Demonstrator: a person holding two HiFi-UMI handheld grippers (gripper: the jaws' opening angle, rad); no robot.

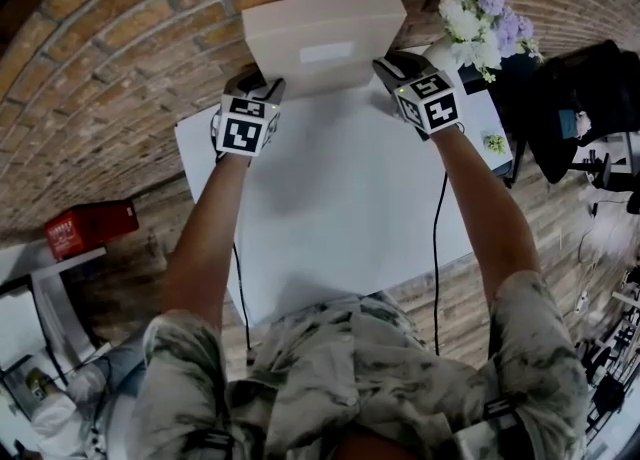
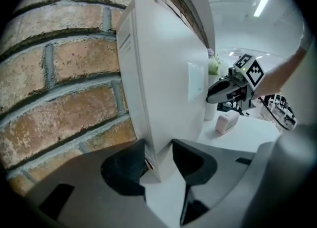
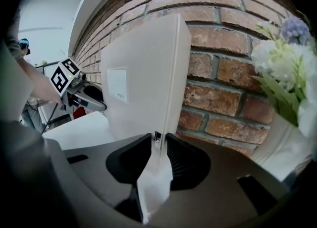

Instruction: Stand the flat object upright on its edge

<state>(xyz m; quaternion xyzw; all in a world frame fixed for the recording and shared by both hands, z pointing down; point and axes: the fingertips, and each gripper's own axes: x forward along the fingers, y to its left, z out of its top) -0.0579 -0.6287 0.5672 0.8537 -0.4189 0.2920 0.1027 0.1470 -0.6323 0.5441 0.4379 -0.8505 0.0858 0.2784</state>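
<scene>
1. The white vase [image 1: 442, 50] at the desk's [image 1: 340, 208] far right holds white and purple flowers [image 1: 485, 13].
2. The flat white box [image 1: 325, 38] stands upright on its edge at the far side of the desk, close to the brick wall [image 1: 120, 38].
3. Your left hand-held gripper [image 2: 158, 147] pinches the box's lower left edge. Your right hand-held gripper [image 3: 158, 140] pinches its lower right edge.
4. Only the left gripper view shows a small pale block [image 2: 227, 122] on the desk beyond the box. Only the head view shows the red box [image 1: 90, 228] on the floor [image 1: 150, 258] at the left.

Cream box [image 1: 322, 43], red-brown brick wall [image 1: 120, 38], white table [image 1: 340, 208], perhaps lilac flowers [image 1: 492, 0]
</scene>
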